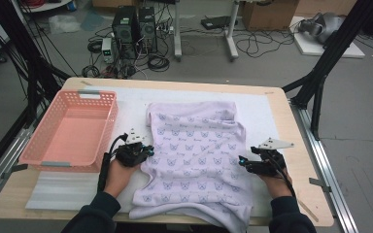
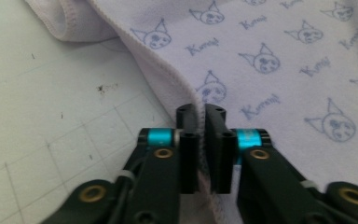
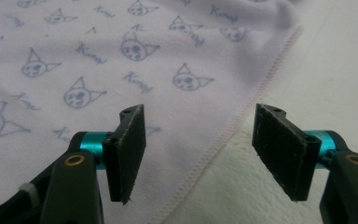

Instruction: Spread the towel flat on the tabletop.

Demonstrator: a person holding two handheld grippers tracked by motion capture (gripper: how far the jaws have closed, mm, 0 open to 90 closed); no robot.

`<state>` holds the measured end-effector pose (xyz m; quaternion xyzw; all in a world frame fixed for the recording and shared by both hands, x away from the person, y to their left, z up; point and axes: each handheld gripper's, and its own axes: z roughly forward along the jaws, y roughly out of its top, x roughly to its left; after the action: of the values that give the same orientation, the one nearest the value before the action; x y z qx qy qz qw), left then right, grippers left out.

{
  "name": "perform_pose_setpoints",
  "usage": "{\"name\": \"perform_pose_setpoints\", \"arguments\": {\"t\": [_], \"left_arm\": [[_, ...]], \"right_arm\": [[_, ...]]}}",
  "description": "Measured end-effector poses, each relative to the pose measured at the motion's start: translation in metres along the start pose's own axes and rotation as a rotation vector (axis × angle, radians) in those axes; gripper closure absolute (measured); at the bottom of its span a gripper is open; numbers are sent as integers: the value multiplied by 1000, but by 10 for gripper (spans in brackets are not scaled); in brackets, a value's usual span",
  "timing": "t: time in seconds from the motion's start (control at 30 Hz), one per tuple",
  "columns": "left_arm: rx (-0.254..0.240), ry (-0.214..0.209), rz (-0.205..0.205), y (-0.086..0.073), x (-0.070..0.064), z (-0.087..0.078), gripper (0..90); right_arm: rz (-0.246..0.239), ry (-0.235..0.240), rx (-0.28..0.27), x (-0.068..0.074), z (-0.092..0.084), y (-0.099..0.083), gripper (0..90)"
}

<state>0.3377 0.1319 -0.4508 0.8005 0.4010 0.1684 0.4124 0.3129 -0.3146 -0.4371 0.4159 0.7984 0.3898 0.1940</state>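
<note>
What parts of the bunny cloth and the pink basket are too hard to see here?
- Cloth: in the high view its near edge hangs over the table edge, so that end is hidden.
- Cloth print: too small to read in the high view.
- Left gripper: its closed jaws cover the pinched hem.
- Basket: the near wall hides part of its floor.

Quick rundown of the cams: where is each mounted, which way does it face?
High view: above the person's side, facing forward and down at the table; forearms, left gripper, right gripper.
Left gripper view: rides that gripper, looks along jaws shut on the garment edge.
Right gripper view: along open jaws over the garment's hem.
Shared: the printed garment.
</note>
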Motion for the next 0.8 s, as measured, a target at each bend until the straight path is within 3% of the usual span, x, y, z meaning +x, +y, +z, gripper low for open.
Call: {"name": "perform_pose_setpoints", "arguments": {"t": [0.1, 0.17, 0.27, 0.3, 0.37, 0.4, 0.43, 0.5, 0.53, 0.6, 0.73, 0.8], "left_arm": [[-19, 43, -17, 1, 4, 0, 862], [-45, 55, -66, 0, 12, -1, 863], [-66, 71, -88, 0, 20, -4, 864], [-76, 70, -101, 0, 22, -4, 865], [-86, 108, -95, 1, 25, -5, 878], [-98, 106, -116, 2, 29, -5, 878], [-95, 106, -131, 3, 32, -4, 878], [-99, 122, -123, 5, 34, -2, 878], [-74, 130, -100, 8, 33, 1, 878], [-78, 142, -92, 13, 33, 6, 879], [-99, 187, -112, 31, 42, 17, 880], [-80, 190, -130, 39, 49, 23, 880]], "right_arm": [[0, 25, 14, 6, 6, 1, 363], [-18, 37, 28, 12, 11, 3, 373], [-60, 13, 84, 20, 24, 6, 389], [-51, 12, 76, 20, 25, 6, 414], [-42, 36, 80, 19, 28, 10, 572], [-51, 54, 75, 19, 28, 11, 767], [-84, 63, 74, 19, 29, 12, 843], [-132, 48, 76, 19, 34, 17, 863], [-136, 37, 71, 18, 36, 18, 864], [-133, 1, 60, 14, 42, 23, 866], [-135, -90, 48, 2, 55, 36, 867], [-117, -116, 35, -7, 60, 44, 867]]}}
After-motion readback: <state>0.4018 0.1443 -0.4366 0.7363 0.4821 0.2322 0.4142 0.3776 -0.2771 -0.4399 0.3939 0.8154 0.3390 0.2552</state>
